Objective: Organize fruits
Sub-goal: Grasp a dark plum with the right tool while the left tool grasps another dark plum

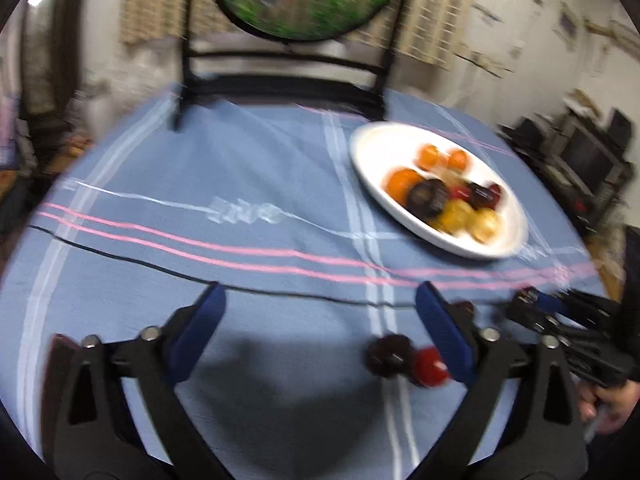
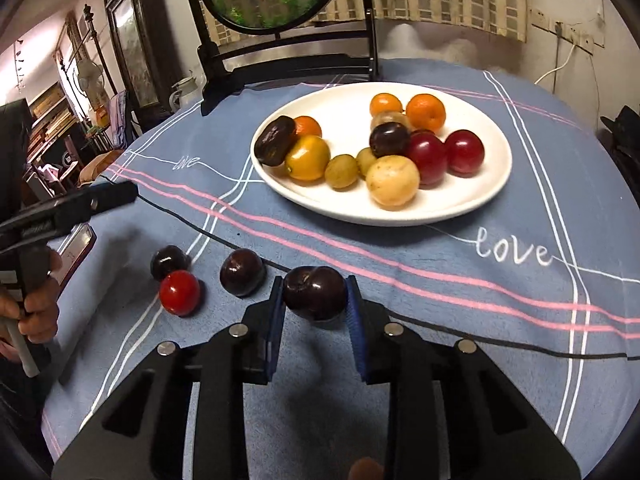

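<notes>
Right wrist view, lower centre: a dark plum point(image 2: 314, 293) is pinched between the blue pads of the right gripper point(image 2: 315, 300), low on the blue tablecloth point(image 2: 440, 264); whether it is lifted clear cannot be told.

Lower left of the same frame: two more dark plums point(image 2: 242, 272) point(image 2: 169, 261) and a red fruit point(image 2: 179, 293) lie loose on the cloth.

Upper centre: the white plate point(image 2: 460, 208) is loaded with mixed fruit.

Left wrist view, blurred: the left gripper point(image 1: 320, 312) is seen with fingers spread and nothing between them; a dark fruit and the red one sit just inside its right-hand finger point(image 1: 444, 336).

Risks judged:
- The plum is round and glossy and is gripped near its widest part, so a tilt could squeeze it out.
- A drop onto the crowded plate could set neighbours rolling toward the rim.
- The left finger could nudge the loose fruit.
</notes>
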### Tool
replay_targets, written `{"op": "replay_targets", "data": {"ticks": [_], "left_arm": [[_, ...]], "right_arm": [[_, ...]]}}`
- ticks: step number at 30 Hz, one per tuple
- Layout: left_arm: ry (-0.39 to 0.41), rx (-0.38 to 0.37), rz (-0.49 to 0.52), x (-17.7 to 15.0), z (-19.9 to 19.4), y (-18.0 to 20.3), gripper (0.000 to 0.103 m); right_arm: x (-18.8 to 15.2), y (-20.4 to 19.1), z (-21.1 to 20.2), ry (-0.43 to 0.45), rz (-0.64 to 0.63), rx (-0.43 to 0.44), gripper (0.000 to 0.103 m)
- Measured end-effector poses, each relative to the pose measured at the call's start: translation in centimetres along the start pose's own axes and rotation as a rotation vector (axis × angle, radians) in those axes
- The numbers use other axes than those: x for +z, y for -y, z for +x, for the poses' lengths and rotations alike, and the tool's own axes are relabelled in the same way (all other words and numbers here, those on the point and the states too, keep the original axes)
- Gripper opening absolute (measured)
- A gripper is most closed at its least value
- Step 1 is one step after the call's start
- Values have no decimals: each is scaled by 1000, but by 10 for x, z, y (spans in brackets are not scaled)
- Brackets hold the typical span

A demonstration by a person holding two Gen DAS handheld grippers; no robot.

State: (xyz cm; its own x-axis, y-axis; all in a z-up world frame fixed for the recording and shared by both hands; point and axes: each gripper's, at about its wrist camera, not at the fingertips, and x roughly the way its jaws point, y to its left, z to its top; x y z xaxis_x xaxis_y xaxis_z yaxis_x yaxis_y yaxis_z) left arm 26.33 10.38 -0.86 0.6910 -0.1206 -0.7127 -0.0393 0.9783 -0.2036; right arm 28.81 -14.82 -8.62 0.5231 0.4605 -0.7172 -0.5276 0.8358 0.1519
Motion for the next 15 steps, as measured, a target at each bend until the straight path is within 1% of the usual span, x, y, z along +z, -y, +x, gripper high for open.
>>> {"op": "replay_targets", "data": {"ticks": [1, 2, 3, 6, 8, 12, 15], "left_arm": [[-33, -44, 3, -2, 4, 0, 67], [-66, -82, -1, -4, 9, -1, 55], [-86, -101, -8, -5, 13, -1, 51], [-139, -162, -6, -10, 22, 1, 47], [-144, -181, 25, -11, 22, 7, 47], [-120, -176, 125, -16, 13, 15, 47], [-106, -143, 178, -21, 9, 12, 47]], "right_arm": [[-1, -1, 1, -7, -1, 1, 30], [-1, -2, 2, -14, -2, 4, 30], [-1, -3, 3, -19, -5, 6, 30], [-3, -6, 5, -28, -16, 7, 30], [-3, -7, 4, -29, -18, 7, 30], [-3, -6, 3, -26, -12, 7, 30], [-3, -6, 3, -27, -12, 8, 30]]}}
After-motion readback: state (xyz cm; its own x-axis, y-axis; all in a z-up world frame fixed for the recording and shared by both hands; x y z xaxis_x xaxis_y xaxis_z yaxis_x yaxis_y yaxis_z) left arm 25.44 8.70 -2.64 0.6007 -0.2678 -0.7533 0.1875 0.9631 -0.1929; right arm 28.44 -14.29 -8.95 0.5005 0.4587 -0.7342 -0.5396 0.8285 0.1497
